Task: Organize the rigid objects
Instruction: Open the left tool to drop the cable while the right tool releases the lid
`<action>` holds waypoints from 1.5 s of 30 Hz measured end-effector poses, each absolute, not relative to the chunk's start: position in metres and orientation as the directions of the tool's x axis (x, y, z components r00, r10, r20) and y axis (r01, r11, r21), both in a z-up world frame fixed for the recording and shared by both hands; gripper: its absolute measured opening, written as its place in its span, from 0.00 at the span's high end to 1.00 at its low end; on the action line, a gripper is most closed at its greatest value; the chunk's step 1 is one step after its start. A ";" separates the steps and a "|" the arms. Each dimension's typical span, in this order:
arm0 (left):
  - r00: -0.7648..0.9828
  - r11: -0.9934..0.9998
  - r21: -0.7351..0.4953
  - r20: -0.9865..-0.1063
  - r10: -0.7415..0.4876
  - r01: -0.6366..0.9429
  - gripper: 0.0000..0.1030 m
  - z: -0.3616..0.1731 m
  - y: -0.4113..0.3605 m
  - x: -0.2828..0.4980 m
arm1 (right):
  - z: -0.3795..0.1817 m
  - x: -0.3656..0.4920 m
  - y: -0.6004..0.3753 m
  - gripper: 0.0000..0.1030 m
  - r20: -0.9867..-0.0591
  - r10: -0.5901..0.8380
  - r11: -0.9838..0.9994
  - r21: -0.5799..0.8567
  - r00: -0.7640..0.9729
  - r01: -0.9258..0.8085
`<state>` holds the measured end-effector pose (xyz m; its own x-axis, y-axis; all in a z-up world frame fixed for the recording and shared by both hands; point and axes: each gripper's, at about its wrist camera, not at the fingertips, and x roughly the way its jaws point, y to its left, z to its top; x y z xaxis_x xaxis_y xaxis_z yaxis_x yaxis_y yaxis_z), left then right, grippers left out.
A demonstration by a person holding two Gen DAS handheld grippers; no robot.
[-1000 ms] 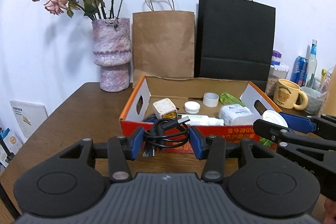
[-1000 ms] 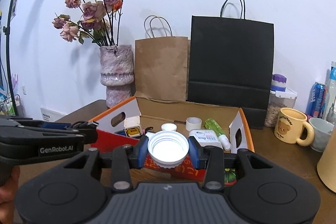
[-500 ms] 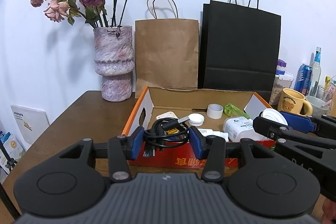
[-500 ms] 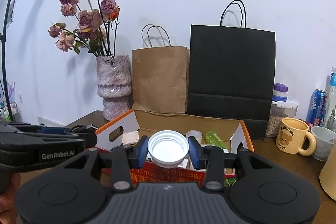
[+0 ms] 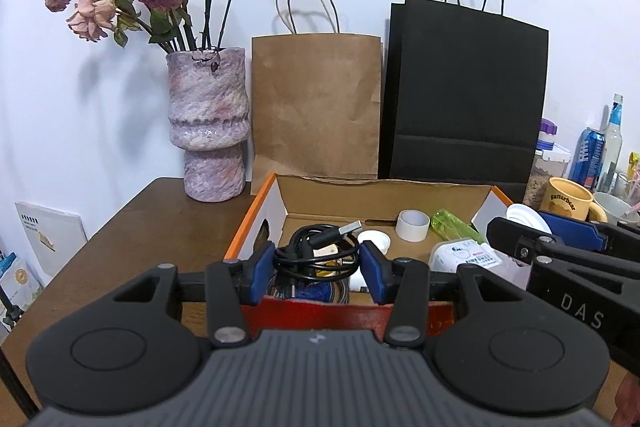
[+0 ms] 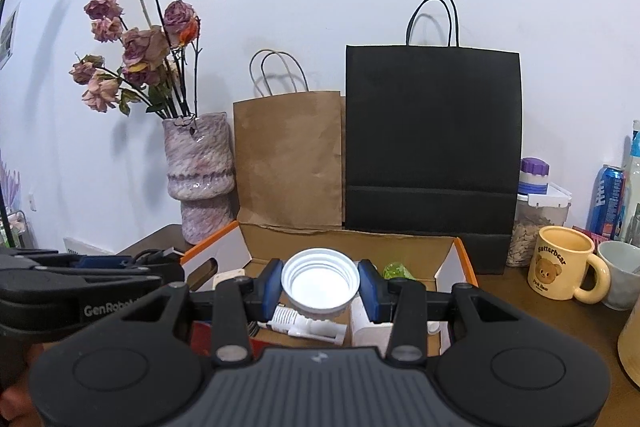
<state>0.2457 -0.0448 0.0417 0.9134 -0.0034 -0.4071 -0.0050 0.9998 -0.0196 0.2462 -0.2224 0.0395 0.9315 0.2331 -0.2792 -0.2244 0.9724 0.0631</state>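
Left gripper (image 5: 316, 269): fingers clamped on a coiled black cable (image 5: 316, 251), held above the near wall of the open cardboard box (image 5: 360, 187) on the desk (image 5: 140, 227). Right gripper (image 6: 320, 287): fingers clamped on a white lid (image 6: 320, 283), open side toward the camera, also above the box. Inside the box lie a tape roll (image 5: 413, 225) and a green bottle (image 5: 454, 225). At 12 o'clock behind the box stand a brown bag (image 5: 316, 107) and a black bag (image 5: 468, 91); at 10 o'clock, a vase (image 5: 208, 123); at 3 o'clock, a yellow mug (image 6: 562, 263).
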 end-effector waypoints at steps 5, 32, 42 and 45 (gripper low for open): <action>0.913 1.000 -0.019 -0.407 0.001 -0.010 0.54 0.041 -0.048 0.262 | 0.039 0.263 -0.226 0.62 -0.281 0.227 0.974 0.069 0.932 -0.217; 0.894 1.000 0.022 -0.448 0.026 -0.018 0.54 0.021 -0.062 0.353 | 0.021 0.347 -0.233 0.62 -0.346 0.172 0.984 0.023 0.923 -0.175; 0.893 0.998 0.048 -0.446 0.067 -0.050 0.11 0.021 -0.056 0.359 | 0.017 0.349 -0.244 0.15 -0.350 0.141 0.990 0.052 0.926 -0.131; 0.890 0.997 0.045 -0.449 0.076 -0.062 0.00 0.021 -0.053 0.360 | 0.018 0.348 -0.250 0.00 -0.341 0.137 0.990 0.076 0.930 -0.118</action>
